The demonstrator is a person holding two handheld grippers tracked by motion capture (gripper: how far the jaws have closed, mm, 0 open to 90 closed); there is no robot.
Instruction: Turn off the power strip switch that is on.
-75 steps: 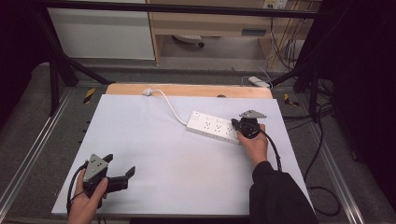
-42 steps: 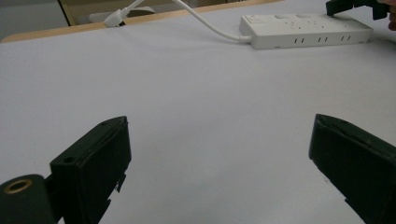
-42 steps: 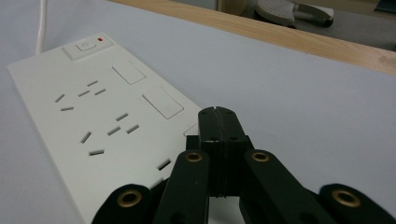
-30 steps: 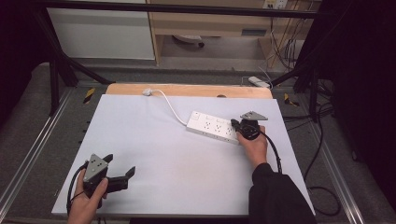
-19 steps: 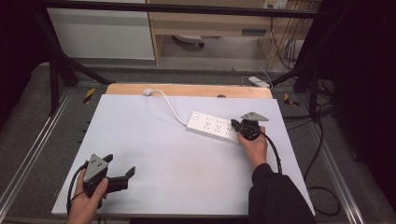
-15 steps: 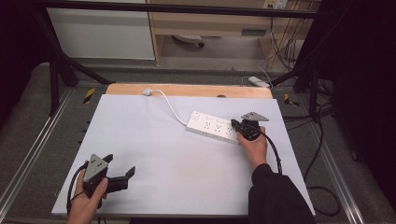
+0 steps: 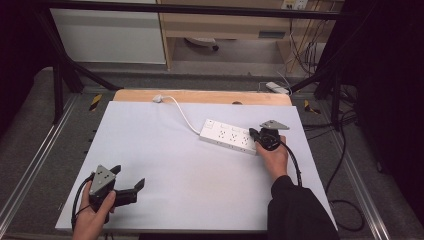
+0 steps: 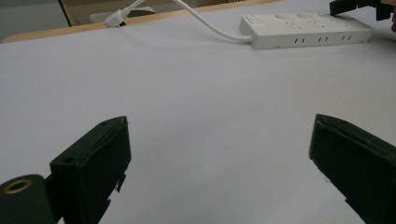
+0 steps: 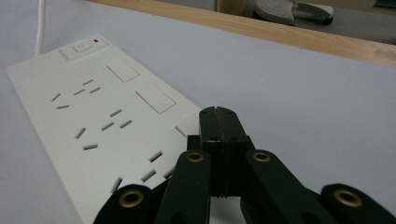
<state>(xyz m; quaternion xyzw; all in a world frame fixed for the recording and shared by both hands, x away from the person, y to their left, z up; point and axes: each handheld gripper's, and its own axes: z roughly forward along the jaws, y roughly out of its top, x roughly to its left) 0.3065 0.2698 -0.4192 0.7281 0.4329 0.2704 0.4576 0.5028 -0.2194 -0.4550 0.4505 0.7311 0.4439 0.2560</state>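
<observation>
One power strip (image 7: 230,136) lies just under the closed right claw (image 7: 254,134).

A power strip (image 7: 229,136) lies on the worktop (image 7: 180,165) toward its right edge, nearer the far edge than the near one. Its cord (image 7: 182,114) runs back and left to a plug (image 7: 158,98) at the far edge. The right tool (image 7: 253,133) sits over the strip's right end. The left tool (image 7: 129,180) rests near the near left corner, well apart from the strip.

White power strip (image 9: 100,119), closed fingers (image 9: 211,122) above it
</observation>
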